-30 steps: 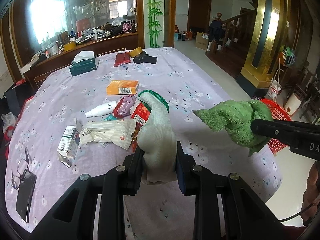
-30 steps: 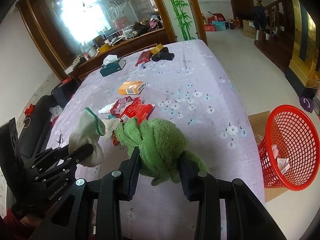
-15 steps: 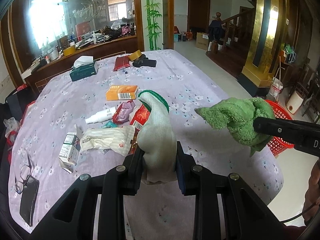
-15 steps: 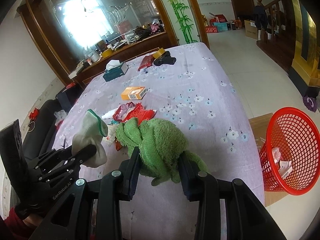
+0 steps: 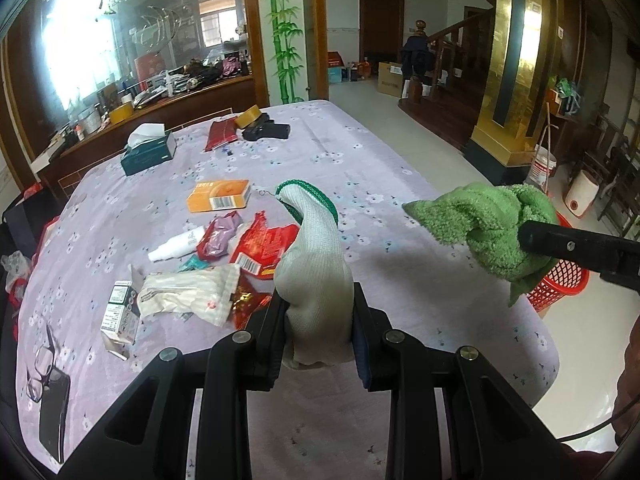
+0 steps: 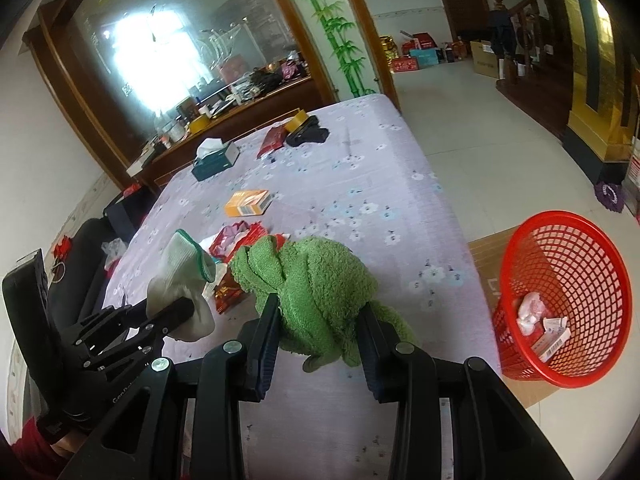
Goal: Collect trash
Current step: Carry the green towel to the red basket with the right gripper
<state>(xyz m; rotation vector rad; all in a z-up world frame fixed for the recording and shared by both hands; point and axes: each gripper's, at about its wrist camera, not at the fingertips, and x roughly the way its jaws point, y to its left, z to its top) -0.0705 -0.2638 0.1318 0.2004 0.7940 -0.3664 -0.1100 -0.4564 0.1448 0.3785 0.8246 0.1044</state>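
Both claws grip: left claw (image 5: 318,336) pinches white sock (image 5: 314,276), right claw (image 6: 318,344) green cloth (image 6: 316,280).

A white sock (image 5: 314,280) and a crumpled green towel (image 6: 316,280) held above the table, wrappers (image 5: 264,244) littering it

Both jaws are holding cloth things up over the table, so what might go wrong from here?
The green towel droops loosely from the right gripper and might slip before reaching the red basket beside the table. The white glove in the left gripper hangs close above the wrappers and might drag them.
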